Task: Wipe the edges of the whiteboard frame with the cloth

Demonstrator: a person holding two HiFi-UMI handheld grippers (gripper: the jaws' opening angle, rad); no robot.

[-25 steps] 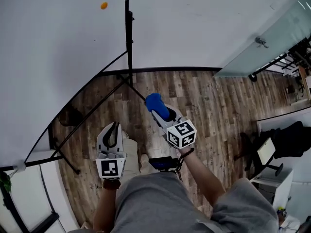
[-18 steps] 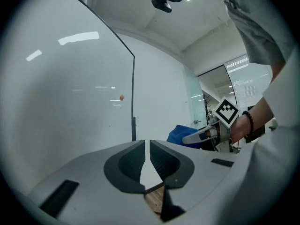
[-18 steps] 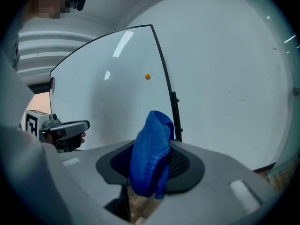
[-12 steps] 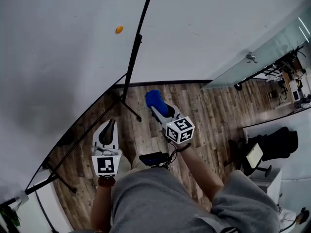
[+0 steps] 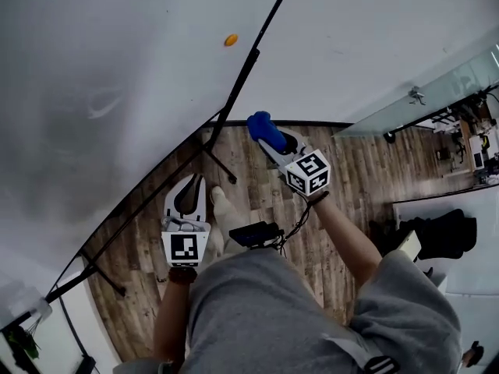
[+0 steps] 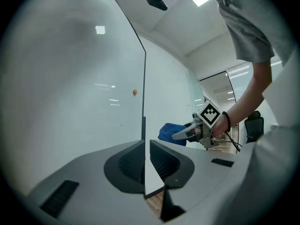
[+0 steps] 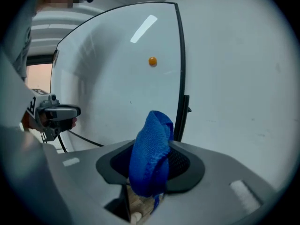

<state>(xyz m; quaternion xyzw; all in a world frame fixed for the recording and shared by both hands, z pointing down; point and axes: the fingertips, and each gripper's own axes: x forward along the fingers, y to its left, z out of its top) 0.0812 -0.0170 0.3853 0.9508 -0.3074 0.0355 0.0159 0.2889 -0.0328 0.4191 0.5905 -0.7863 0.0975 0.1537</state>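
Now | right claw [image 5: 276,139] grips blue cloth [image 7: 151,149] near whiteboard frame [image 7: 181,55] | left claw [image 5: 189,192] closed, empty

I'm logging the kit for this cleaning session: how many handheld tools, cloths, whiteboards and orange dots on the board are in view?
tools: 2, the left tool and the right tool
blue cloth: 1
whiteboard: 1
orange dot: 1
Total: 5

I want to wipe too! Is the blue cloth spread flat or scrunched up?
Scrunched up. The blue cloth is a folded bunch pinched between the jaws of the right gripper, sticking out past them.
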